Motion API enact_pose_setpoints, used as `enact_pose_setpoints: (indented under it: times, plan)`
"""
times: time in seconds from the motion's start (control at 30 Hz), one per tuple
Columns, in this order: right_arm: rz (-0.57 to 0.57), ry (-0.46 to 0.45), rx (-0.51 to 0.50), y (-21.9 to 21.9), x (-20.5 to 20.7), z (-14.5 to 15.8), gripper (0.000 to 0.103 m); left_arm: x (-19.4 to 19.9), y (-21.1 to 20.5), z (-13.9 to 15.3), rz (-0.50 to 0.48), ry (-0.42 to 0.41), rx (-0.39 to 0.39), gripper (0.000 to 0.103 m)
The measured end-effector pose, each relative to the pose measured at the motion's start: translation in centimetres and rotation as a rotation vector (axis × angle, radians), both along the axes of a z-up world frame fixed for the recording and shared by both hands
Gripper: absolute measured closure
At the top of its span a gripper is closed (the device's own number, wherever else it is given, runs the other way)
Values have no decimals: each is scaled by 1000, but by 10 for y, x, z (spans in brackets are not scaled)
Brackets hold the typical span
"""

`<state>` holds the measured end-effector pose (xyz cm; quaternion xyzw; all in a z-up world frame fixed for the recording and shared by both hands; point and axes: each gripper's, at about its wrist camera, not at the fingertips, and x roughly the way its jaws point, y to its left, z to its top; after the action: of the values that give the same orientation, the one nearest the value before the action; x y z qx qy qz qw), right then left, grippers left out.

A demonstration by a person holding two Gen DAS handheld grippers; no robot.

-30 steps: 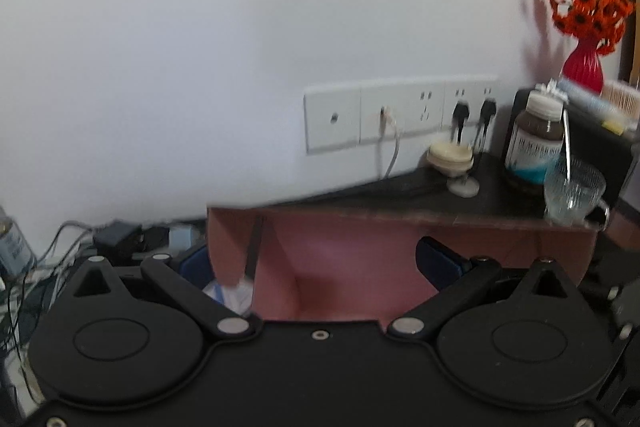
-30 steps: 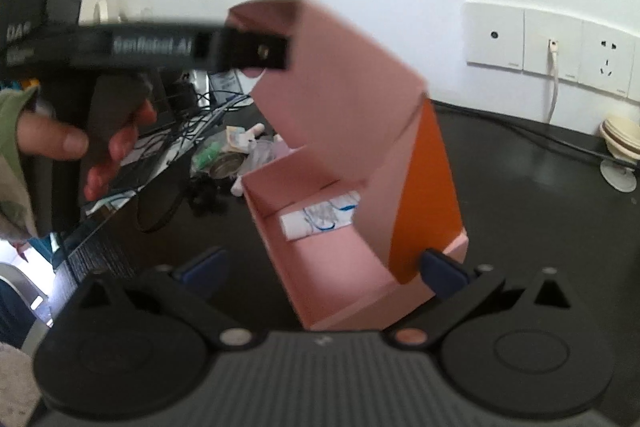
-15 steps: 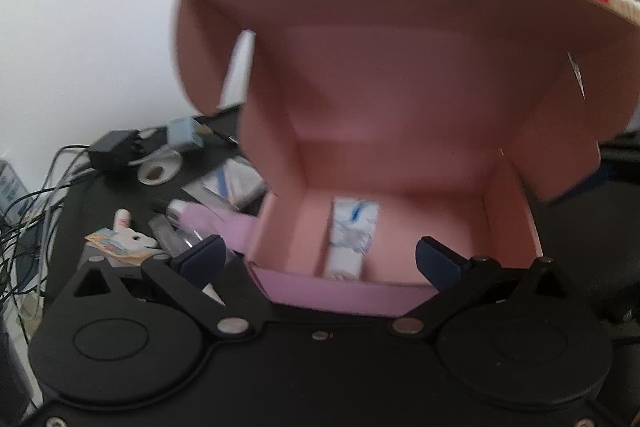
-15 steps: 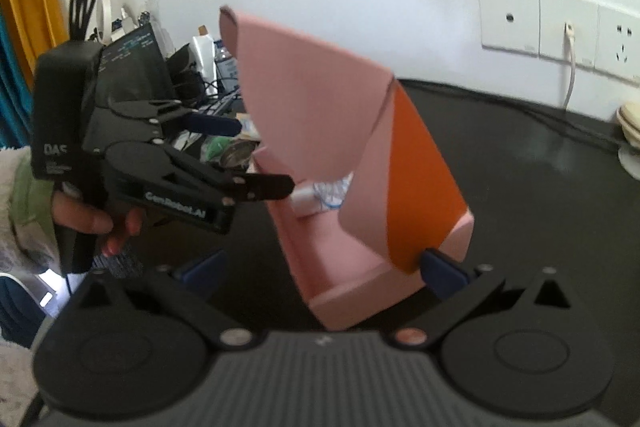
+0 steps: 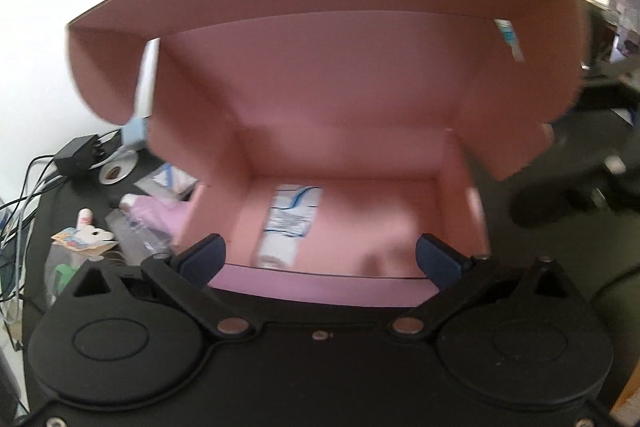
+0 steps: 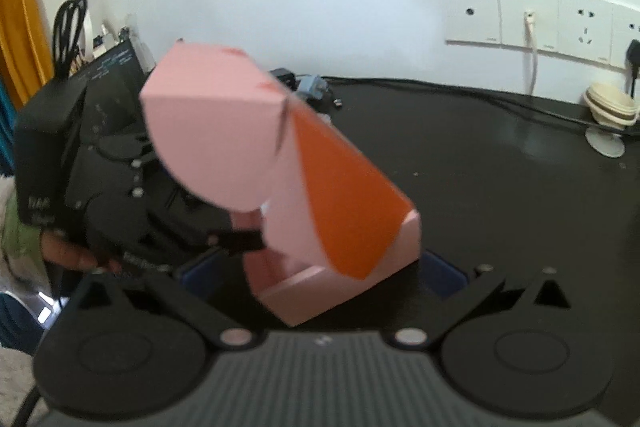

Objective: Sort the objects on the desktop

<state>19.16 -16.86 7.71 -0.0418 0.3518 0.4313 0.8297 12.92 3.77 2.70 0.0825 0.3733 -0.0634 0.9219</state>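
On a black desk [image 6: 500,187] against a white wall, both the left gripper [image 5: 320,257] and right gripper [image 6: 320,279] stand apart and empty, the pink box [image 5: 332,155] with one tube [image 5: 288,227] straight ahead between the left jaws, so the next loose item to the left needs fetching.

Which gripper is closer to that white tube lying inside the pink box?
The left. The left gripper sits open at the pink box front rim, directly before the white tube. The right gripper is open outside the box's opposite side.
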Motion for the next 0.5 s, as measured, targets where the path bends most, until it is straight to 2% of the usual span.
enact_pose_setpoints:
  times: [0.1, 0.3, 0.5]
  plan:
    - [-21, -10, 10, -7, 0, 4, 1, -6, -15, 0, -10, -3, -7, 1]
    - [-64, -32, 19, -23, 0, 11, 1, -12, -33, -4, 2, 22, -76, 1]
    - [-73, -51, 13, -8, -7, 4, 1, -12, -50, -2, 0, 32, -90, 1]
